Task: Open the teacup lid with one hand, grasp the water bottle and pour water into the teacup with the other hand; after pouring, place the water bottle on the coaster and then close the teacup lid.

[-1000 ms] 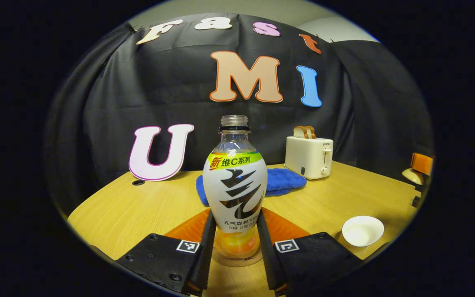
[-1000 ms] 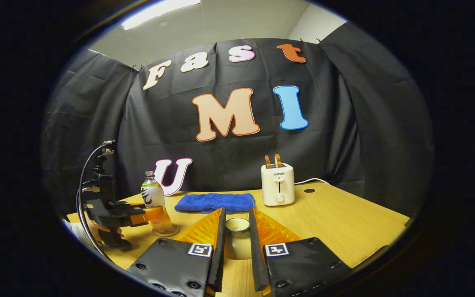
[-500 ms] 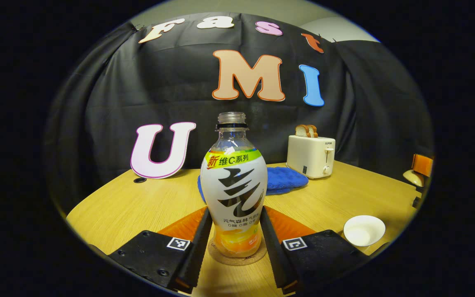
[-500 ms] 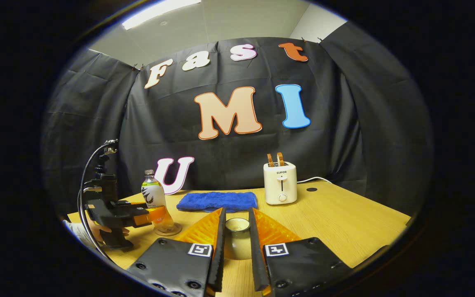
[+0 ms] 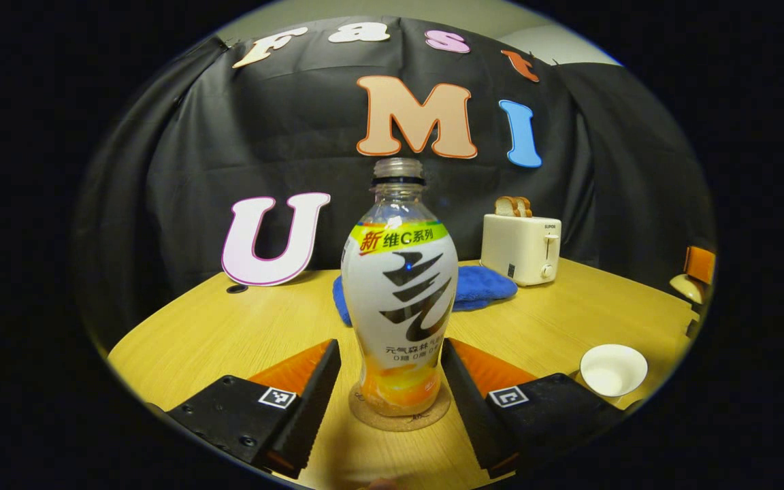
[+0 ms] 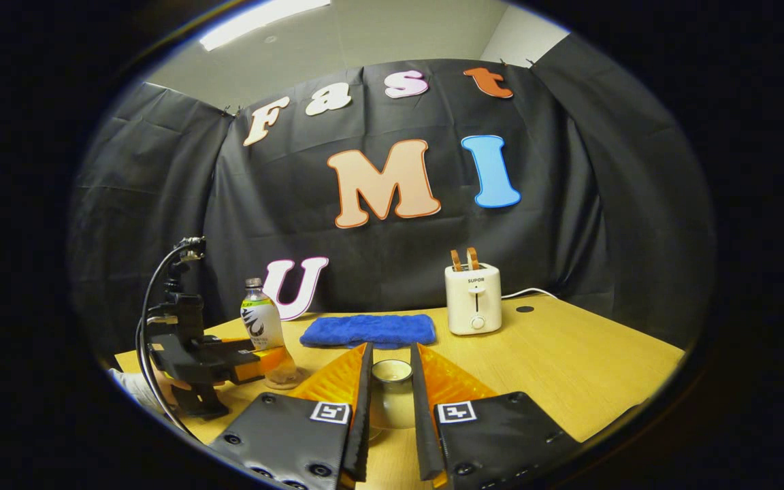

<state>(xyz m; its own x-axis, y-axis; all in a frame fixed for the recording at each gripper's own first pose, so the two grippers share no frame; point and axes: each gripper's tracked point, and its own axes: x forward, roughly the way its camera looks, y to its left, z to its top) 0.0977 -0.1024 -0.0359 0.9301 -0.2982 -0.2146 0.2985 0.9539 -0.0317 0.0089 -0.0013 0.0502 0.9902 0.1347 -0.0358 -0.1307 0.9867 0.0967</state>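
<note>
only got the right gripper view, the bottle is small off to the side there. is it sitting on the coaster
observer: yes. In the left gripper view the water bottle stands upright on the round cork coaster.
operator: is the left gripper clear of it
observer: it is open. Both fingers stand apart from the bottle, with a gap on each side.
operator: ok, my right gripper has the teacup lid. where's the cup
observer: the white teacup sits uncovered on the table, to the right of the bottle in the left gripper view.
</note>
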